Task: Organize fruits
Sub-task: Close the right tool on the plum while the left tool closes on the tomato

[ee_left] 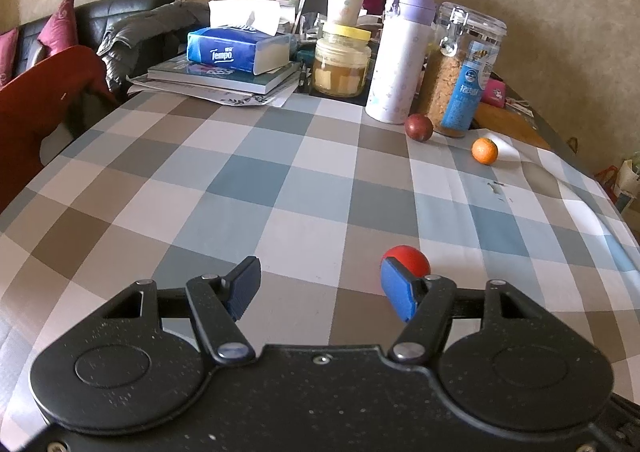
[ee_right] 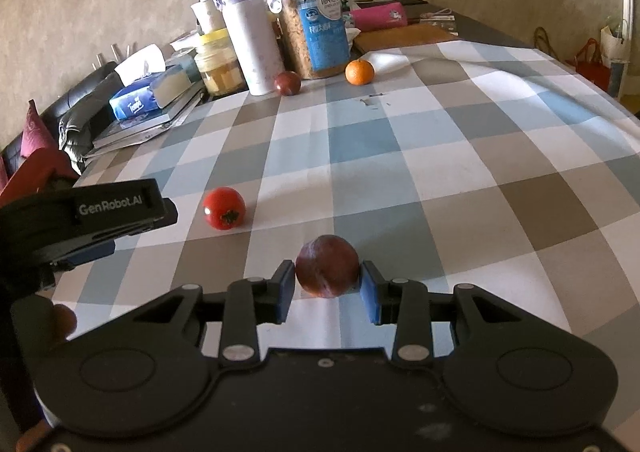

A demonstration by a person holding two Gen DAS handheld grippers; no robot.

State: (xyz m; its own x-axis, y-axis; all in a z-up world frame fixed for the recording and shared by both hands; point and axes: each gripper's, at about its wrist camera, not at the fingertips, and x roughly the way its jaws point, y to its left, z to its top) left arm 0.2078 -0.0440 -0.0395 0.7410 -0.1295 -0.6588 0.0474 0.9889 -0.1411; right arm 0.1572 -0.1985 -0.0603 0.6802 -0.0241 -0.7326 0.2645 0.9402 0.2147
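The right claw (ee_right: 327,292) is bracketing a round, dark red plum (ee_right: 327,271) sitting on the near checked bench (ee_right: 440,140); whether its pads are pressing it, I cannot tell. The left claw (ee_left: 324,288) is hanging spread, empty. Smooth and bruisable, the plum probably wants gentle pinching across its widest middle.

Matt checked cloth tablecloth (ee_left: 280,180), glossy smooth tomato (ee_right: 223,208), clear plastic jar (ee_left: 464,68), speckled matt black plastic gripper (ee_left: 320,288)

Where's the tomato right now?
On the checked tablecloth: the tomato lies just outside the left tongs, left of the plum between the right tongs.
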